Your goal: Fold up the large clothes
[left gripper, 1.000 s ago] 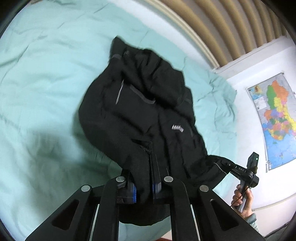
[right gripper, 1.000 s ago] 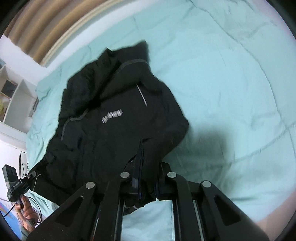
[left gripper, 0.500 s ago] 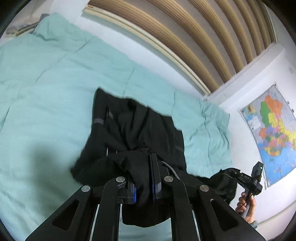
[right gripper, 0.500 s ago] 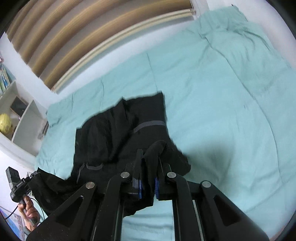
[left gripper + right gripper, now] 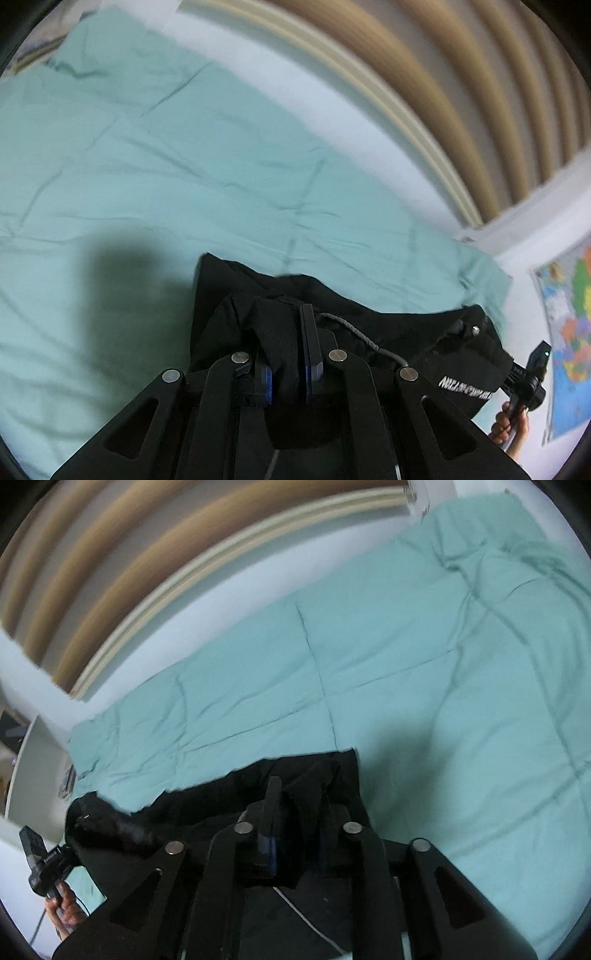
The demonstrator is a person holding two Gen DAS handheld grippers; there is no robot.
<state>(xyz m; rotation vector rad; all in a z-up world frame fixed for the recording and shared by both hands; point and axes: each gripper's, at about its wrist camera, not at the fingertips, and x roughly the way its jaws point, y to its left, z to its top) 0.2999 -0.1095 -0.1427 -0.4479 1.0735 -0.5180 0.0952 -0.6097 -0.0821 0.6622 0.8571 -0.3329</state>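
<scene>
A black jacket hangs between my two grippers, lifted above the teal bedcover. My left gripper is shut on a bunched fold of the jacket. My right gripper is shut on another fold of the jacket. White lettering on the jacket shows at the right of the left wrist view. The right gripper also shows at that view's right edge. The left gripper shows at the far left of the right wrist view. The jacket's lower part is hidden behind the gripper bodies.
The teal bedcover fills the area ahead. A slatted wooden headboard wall runs behind the bed. A coloured map hangs on the right wall. White shelves stand at the left.
Both grippers have lifted the jacket off the bed and tilted upward. The jacket, spread flat a second ago, now hangs bunched between them with little of it left on the cover.
</scene>
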